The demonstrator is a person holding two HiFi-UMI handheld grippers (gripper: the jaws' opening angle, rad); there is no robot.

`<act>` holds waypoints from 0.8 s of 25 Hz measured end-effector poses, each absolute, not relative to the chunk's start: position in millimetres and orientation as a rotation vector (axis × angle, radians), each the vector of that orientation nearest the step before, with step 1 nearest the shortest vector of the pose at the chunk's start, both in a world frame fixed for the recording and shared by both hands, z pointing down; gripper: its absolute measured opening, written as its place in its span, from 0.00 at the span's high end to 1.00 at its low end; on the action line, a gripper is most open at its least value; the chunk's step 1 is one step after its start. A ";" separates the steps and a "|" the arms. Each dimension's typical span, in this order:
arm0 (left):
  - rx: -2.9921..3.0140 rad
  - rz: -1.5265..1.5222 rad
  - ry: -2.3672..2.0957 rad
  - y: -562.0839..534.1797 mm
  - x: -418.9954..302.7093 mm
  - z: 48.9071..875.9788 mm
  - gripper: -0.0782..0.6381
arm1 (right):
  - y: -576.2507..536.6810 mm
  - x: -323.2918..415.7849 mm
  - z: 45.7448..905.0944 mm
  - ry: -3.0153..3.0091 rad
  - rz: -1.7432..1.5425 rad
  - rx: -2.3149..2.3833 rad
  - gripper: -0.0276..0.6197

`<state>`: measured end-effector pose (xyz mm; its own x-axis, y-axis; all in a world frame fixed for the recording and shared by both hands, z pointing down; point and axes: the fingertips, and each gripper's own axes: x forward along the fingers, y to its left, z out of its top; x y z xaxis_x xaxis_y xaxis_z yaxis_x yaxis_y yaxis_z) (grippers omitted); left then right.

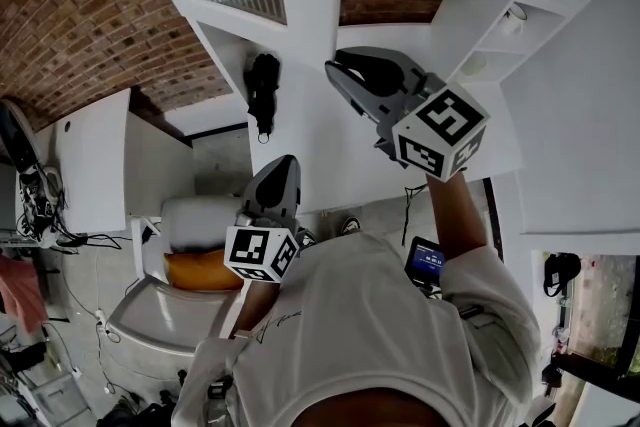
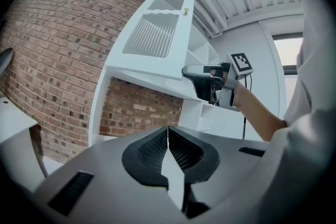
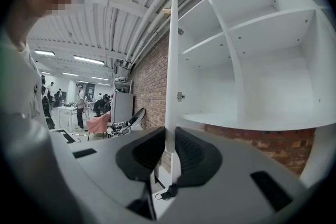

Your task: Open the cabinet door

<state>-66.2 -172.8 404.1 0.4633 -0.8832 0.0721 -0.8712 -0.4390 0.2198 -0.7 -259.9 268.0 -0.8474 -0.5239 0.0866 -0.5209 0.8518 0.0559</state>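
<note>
The white cabinet door point(image 2: 157, 34) has a ribbed panel and a small gold knob point(image 2: 185, 9), and it stands swung out from the cabinet. My right gripper point(image 2: 191, 72) is shut on the door's free edge. In the right gripper view that edge point(image 3: 172, 60) runs straight up from between the pads of my right gripper point(image 3: 169, 147). Behind it the open white shelves point(image 3: 252, 60) show. In the head view the right gripper point(image 1: 345, 75) meets the door point(image 1: 300, 35). My left gripper point(image 2: 168, 131) is shut on nothing and hangs lower, away from the door point(image 1: 285, 165).
A brick wall point(image 2: 52, 60) is behind the cabinet. A black fitting point(image 1: 263, 90) sits on the cabinet front. Below stand a white unit point(image 1: 95, 165) and an orange cushion point(image 1: 200, 272). People and desks point(image 3: 79, 107) fill the room far off.
</note>
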 end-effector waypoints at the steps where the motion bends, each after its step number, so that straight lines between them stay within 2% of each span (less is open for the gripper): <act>1: 2.486 -0.078 -1.519 -172.8 -66.4 404.7 0.87 | -258.4 -1.8 268.4 -2.937 -0.041 0.816 0.86; 20: 2.470 -0.080 -1.530 -169.0 -66.0 405.9 0.87 | -225.4 -25.3 268.5 -3.046 -0.020 0.605 0.86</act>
